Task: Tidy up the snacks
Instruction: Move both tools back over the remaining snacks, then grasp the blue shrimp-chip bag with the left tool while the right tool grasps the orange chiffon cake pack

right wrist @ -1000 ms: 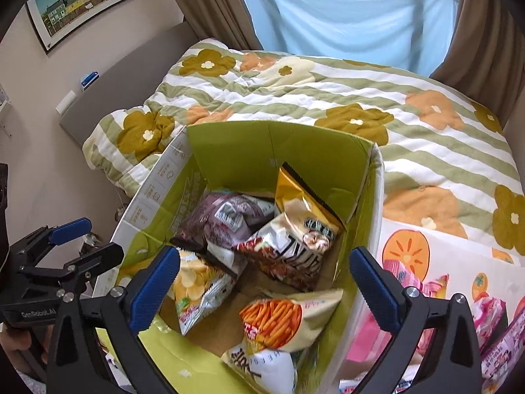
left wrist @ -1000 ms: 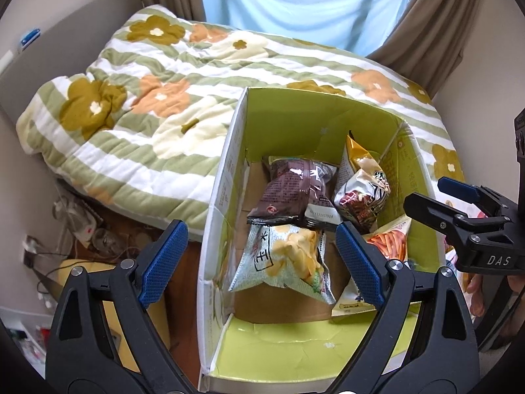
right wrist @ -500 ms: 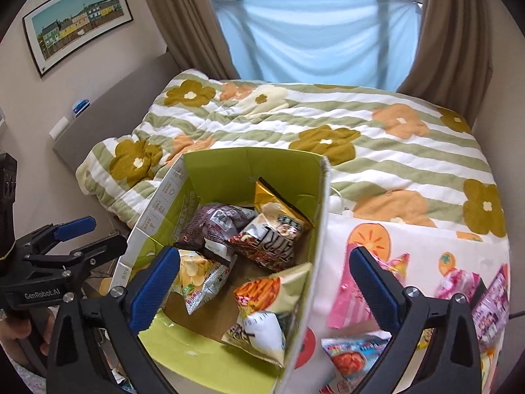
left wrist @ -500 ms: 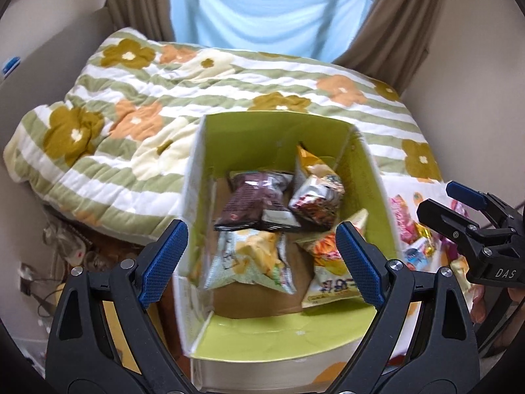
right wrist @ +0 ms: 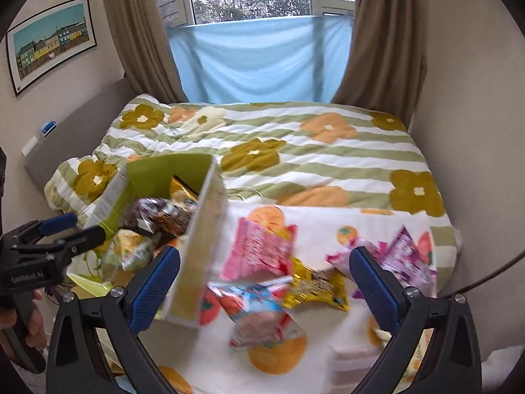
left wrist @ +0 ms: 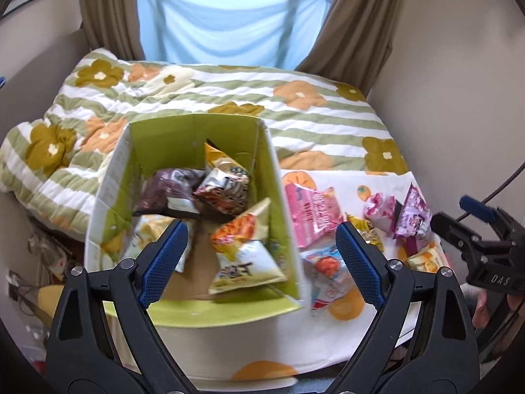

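Note:
A green-lined cardboard box [left wrist: 272, 164] stands on the bed's near left and holds several snack bags: a brown one [left wrist: 170, 193], a gold one [left wrist: 226, 170], an orange-and-white one [left wrist: 246, 252]. Loose snacks lie right of it on a fruit-print cloth [right wrist: 328, 216]: a pink bag [right wrist: 259, 249], a yellow bag [right wrist: 315, 289], a red-and-blue bag [right wrist: 262, 312], purple bags [right wrist: 407, 256]. My left gripper [left wrist: 262, 262] is open and empty above the box's near right side. My right gripper [right wrist: 265, 285] is open and empty above the loose snacks.
The bed has a striped flower quilt [right wrist: 295, 151]. A window with a blue cloth and brown curtains [right wrist: 262, 59] is behind. A wall rises on the right [left wrist: 459, 98]. The floor left of the bed holds cables and clutter [left wrist: 42, 256].
Both grippers have pulled back and swung right. The loose snacks on the fruit-print cloth have come into view. Both stay open and empty.

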Available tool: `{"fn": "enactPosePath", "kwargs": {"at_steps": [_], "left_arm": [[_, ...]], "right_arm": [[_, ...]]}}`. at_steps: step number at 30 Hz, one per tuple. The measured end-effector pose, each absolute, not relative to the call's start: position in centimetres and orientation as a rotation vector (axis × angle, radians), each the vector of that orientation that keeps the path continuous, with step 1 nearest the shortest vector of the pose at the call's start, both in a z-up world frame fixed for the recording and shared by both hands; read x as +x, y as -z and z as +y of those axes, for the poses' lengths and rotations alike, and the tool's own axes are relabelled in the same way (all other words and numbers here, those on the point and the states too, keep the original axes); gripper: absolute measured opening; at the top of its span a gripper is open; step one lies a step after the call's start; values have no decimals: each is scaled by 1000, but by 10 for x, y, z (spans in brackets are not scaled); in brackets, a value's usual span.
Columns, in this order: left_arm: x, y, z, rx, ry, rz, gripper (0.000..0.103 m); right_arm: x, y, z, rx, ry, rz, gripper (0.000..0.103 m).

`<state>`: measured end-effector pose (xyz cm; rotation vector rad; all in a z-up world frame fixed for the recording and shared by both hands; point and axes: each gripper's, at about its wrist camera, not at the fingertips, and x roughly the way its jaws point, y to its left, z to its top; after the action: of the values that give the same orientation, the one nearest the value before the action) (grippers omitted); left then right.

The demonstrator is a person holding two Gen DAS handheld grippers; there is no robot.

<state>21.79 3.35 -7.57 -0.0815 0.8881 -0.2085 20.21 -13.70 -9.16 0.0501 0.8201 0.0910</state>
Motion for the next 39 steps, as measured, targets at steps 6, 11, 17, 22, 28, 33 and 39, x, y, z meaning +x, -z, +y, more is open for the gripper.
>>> {"fn": "enactPosePath", "kwargs": {"at_steps": [6, 11, 17, 22, 28, 33, 39], "left_arm": [[187, 83, -23, -115, 150, 850, 91], [170, 101, -60, -131, 131, 853, 91], [165, 150, -100, -119, 115, 910, 91], [172, 195, -123, -56, 114, 944, 91], [193, 234, -135, -18, 99, 961, 91], [208, 254, -136, -10, 93, 993, 91], [217, 262, -134, -18, 89, 1026, 91]], "right_arm": [[167, 108, -199, 30, -63, 843, 103], [148, 129, -241, 3, -63, 868, 103], [137, 163, -275, 34, -73, 922, 103], [128, 189, -287, 56, -55, 921, 103], [122, 222, -297, 75, -18, 932, 103], [124, 239, -301, 84, 23, 963, 103], [126, 243, -304, 111, 36, 973, 103]]}}
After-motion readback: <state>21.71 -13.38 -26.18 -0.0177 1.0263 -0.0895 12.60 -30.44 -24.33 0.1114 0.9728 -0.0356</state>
